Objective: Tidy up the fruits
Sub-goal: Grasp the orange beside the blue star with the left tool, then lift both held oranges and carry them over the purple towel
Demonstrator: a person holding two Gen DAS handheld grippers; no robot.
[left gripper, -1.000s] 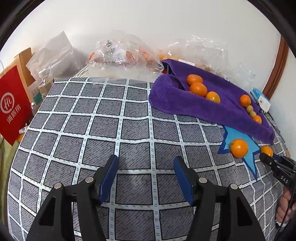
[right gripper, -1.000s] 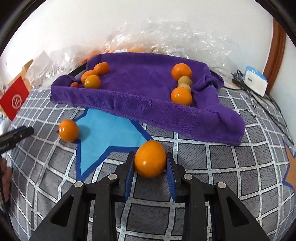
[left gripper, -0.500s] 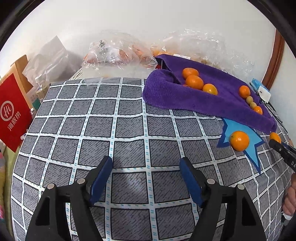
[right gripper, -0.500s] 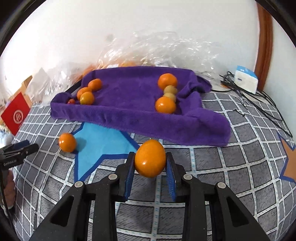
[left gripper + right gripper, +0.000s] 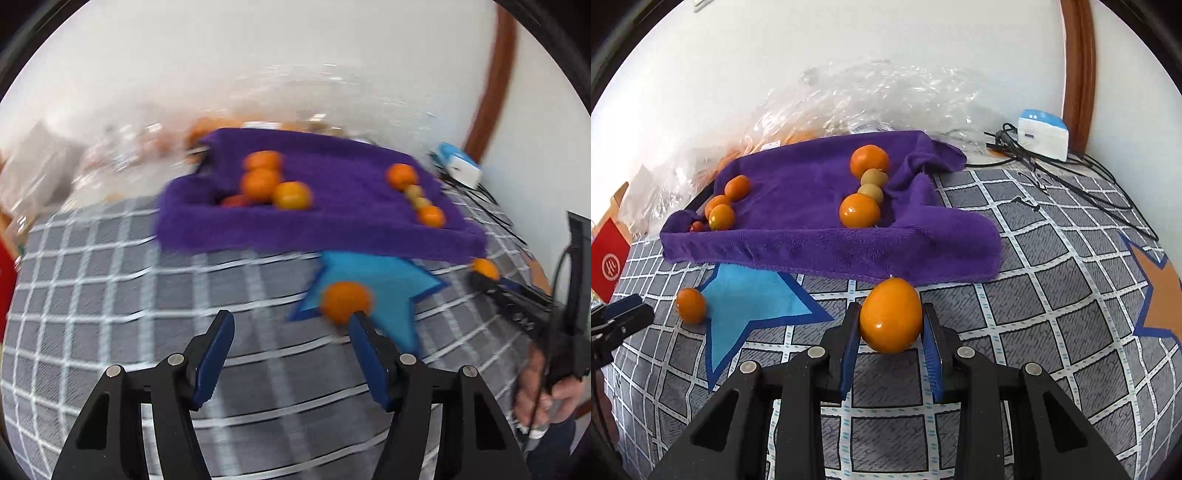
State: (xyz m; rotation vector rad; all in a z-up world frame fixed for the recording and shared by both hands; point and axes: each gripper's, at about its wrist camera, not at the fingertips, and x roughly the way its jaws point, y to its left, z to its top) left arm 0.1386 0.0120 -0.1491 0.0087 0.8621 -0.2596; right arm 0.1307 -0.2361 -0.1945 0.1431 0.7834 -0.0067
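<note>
Grey checked cloth (image 5: pixel 1052 266) spreads under both my grippers, fruit in reach.

Nearest me, my right gripper (image 5: pixel 891 332) is clamped on an orange fruit (image 5: pixel 891 315), held just short of the purple towel (image 5: pixel 820 243). My left gripper (image 5: pixel 290 345) has nothing between its jaws, which are closing; a loose orange (image 5: pixel 345 302) sits on the blue star (image 5: pixel 388 273) just past its right finger. Farther ahead, more oranges (image 5: pixel 860 210) and two small brownish fruits (image 5: pixel 873 178) lie in the towel. Beyond that, crumpled clear plastic bags (image 5: pixel 886 96) rest against the white wall.
</note>
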